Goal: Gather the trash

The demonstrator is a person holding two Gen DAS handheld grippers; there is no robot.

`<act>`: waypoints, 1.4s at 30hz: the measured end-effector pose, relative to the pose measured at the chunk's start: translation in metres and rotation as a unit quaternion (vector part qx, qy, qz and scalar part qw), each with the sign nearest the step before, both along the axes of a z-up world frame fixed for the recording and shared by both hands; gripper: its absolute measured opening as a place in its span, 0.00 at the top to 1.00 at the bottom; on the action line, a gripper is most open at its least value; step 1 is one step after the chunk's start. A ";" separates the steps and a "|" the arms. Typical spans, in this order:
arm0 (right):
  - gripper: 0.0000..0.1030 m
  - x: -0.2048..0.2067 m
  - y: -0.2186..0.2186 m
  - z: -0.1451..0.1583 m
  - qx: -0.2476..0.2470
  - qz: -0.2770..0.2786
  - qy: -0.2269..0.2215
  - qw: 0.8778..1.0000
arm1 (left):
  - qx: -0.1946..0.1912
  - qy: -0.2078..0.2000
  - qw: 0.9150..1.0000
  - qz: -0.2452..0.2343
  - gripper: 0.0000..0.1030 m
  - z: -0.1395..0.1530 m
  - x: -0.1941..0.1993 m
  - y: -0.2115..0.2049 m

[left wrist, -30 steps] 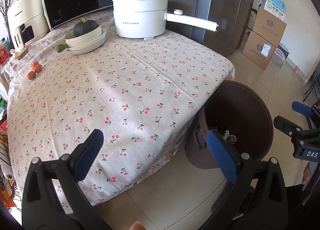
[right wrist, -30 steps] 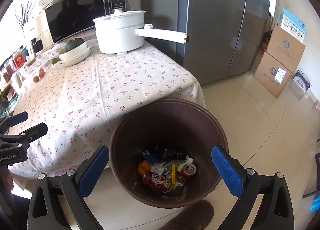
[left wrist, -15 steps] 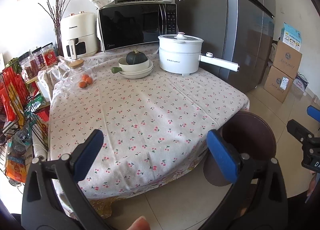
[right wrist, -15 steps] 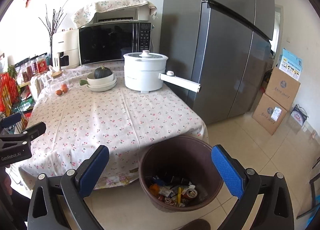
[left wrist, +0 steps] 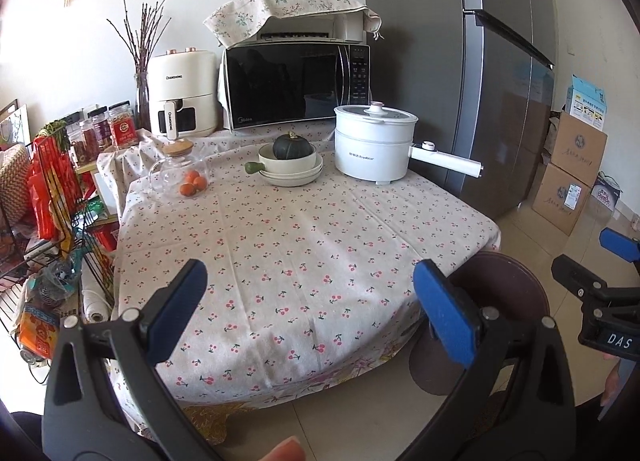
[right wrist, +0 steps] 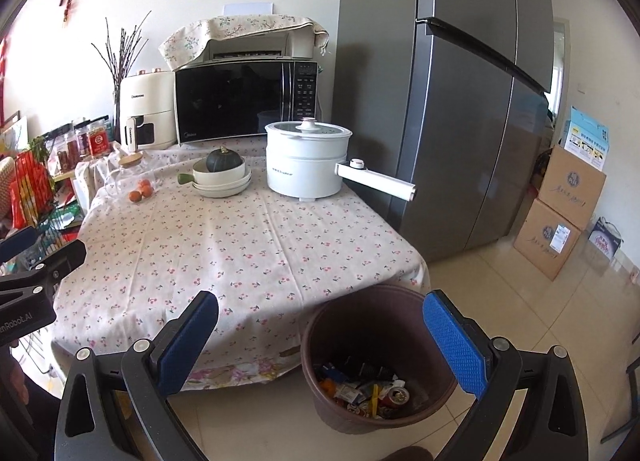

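A brown round bin point(right wrist: 344, 345) stands on the floor at the table's near right corner; it also shows in the left wrist view point(left wrist: 516, 285). Cans and wrappers point(right wrist: 364, 391) lie in its bottom. My left gripper point(left wrist: 316, 305) is open and empty, held back from the table's front edge. My right gripper point(right wrist: 332, 341) is open and empty, above and in front of the bin. The right gripper also shows at the right edge of the left wrist view point(left wrist: 600, 293). The left gripper shows at the left edge of the right wrist view point(right wrist: 36, 261).
The table has a cherry-print cloth point(left wrist: 296, 245). At its back stand a white electric pot point(left wrist: 376, 149) with a long handle, stacked bowls holding a dark squash point(left wrist: 290, 163), oranges point(left wrist: 192, 185), a microwave point(left wrist: 296, 85) and an air fryer point(left wrist: 182, 93). A wire rack point(left wrist: 44, 221) stands left, a fridge point(right wrist: 460, 109) and cardboard boxes point(right wrist: 560, 213) right.
Both grippers have pulled back and up from the bin and table, so the views widen from looking down to looking level at the whole table. Both stay open and empty.
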State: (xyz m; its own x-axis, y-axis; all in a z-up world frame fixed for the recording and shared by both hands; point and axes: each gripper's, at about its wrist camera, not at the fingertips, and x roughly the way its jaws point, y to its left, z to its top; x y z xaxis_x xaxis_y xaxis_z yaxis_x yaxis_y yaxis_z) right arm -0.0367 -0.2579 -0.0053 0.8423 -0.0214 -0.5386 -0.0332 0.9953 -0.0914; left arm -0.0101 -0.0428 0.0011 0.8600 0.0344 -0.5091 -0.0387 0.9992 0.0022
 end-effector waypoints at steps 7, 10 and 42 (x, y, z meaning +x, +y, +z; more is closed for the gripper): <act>0.00 -0.002 0.002 0.000 0.002 0.003 -0.011 1.000 | -0.001 -0.005 1.000 0.004 0.00 0.001 -0.006 0.000; 0.00 -0.002 0.002 0.001 0.005 0.006 -0.013 1.000 | 0.001 -0.005 1.000 0.005 0.00 0.001 -0.006 0.000; 0.00 -0.003 0.003 0.004 0.014 0.015 -0.021 1.000 | -0.004 -0.006 1.000 0.000 0.00 0.001 -0.007 -0.001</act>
